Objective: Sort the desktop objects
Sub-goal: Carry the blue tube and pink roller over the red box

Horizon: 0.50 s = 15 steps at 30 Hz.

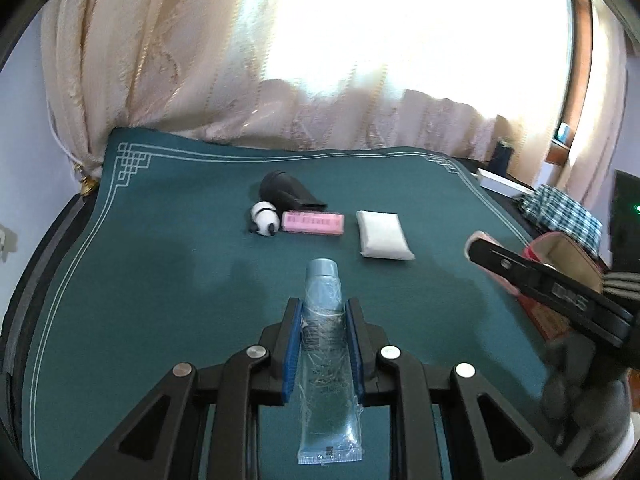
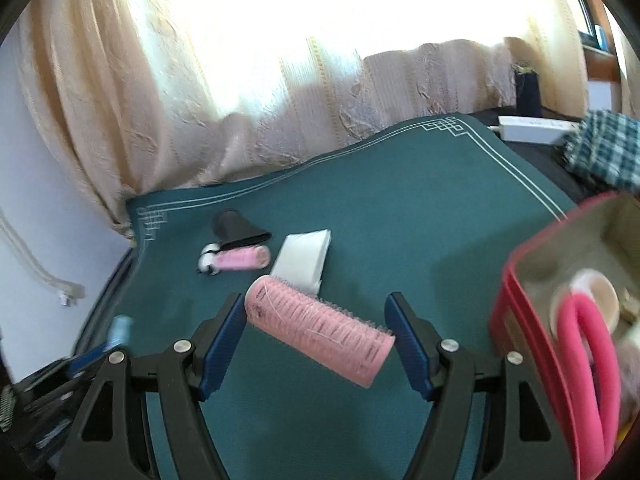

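Here the left claw (image 1: 322, 344) is clamped on a blue tube (image 1: 326, 340), cap pointing away; the right claw (image 2: 318, 340) grips a pink hair roller (image 2: 318, 338) endwise. Beyond them, on the bench (image 1: 160, 280), lie a white packet (image 1: 384, 235), a pink box (image 1: 313, 222) and a panda (image 1: 265, 218). Right of the right claw stands a red box (image 2: 516, 316).

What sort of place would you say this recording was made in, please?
Probably a room in a home: a table under a green mat stands by a curtained window, with toiletries like a pink hair roller and a storage box.
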Available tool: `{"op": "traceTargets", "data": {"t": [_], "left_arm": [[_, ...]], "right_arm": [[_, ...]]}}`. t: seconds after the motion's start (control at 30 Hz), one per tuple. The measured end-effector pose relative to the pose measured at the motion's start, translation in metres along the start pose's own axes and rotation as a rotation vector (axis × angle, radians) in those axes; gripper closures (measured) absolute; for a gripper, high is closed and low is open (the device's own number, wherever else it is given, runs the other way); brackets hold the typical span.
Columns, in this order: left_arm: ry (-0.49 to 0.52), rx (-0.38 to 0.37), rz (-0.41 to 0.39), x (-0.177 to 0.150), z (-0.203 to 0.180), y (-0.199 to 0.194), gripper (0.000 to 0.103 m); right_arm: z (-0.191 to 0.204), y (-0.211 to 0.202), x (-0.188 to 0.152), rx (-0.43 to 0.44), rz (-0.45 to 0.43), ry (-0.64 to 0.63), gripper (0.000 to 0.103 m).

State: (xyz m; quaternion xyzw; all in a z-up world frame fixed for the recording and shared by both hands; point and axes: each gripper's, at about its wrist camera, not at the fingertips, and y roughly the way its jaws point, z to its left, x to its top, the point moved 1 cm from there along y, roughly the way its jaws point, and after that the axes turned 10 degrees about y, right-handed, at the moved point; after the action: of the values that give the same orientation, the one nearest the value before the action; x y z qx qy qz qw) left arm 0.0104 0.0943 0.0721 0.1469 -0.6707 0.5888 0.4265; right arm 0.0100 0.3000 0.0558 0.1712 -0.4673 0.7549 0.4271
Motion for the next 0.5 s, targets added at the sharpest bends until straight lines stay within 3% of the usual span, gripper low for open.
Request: {"op": "traceTargets", "data": {"t": [0.23, 0.4, 0.43, 0.5], "left_arm": [[0.068, -0.109, -0.025, 0.011, -0.047, -0.009, 0.081], [0.121, -0.21, -0.046, 0.02, -0.093, -0.016, 0.081], [0.13, -0.232, -0.045, 0.021, -0.102, -0.016, 0.081], [0.149, -0.278, -0.04, 0.024, -0.123, -0.015, 0.081]], "right_arm": [[-0.017, -0.101, -0.007, -0.061, -0.154, -0.024, 0.028], [-0.067, -0.146, -0.005, -0.174, -0.208, 0.038, 0.028], [-0.093, -0.161, -0.005, -0.225, -0.225, 0.082, 0.028], [-0.101, -0.165, -0.005, -0.236, -0.228, 0.097, 0.028]]}}
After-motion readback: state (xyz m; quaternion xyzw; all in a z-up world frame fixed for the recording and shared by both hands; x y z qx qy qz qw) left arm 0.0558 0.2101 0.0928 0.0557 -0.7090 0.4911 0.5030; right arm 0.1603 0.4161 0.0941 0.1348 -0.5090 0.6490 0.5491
